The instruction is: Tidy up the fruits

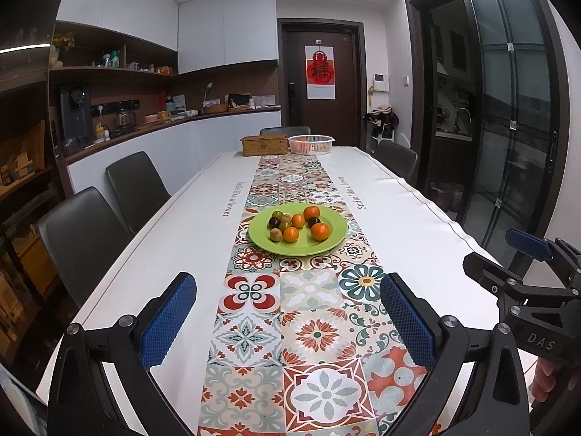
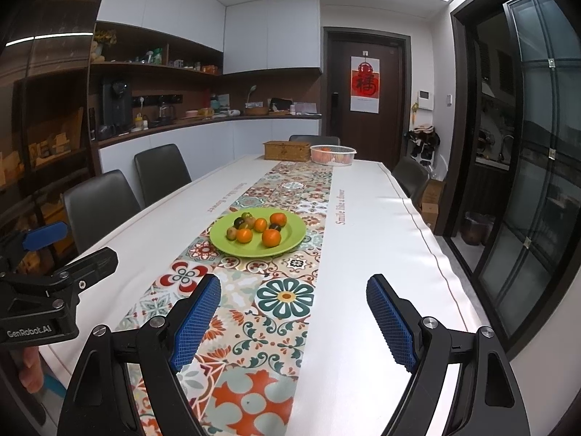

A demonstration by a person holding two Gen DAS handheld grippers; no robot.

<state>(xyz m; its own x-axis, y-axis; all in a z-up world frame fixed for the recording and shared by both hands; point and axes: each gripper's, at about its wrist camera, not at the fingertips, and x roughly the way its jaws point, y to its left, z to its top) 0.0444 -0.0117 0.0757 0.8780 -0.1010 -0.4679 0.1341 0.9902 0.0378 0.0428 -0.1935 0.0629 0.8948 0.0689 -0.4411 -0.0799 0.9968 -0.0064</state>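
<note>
Fingers of the left gripper [image 1: 287,321] and right gripper [image 2: 293,318] stand spread and empty above the table [image 1: 417,196], well short of the green plate [image 1: 328,245] where oranges [image 1: 319,231] and darker fruits [image 1: 275,222] lie mixed, a scene fitting either gathered or unsorted fruit.

One green plate [image 1: 328,245], four oranges [image 1: 320,231], four darker fruits [image 1: 275,234], one basket [image 1: 311,144]
</note>
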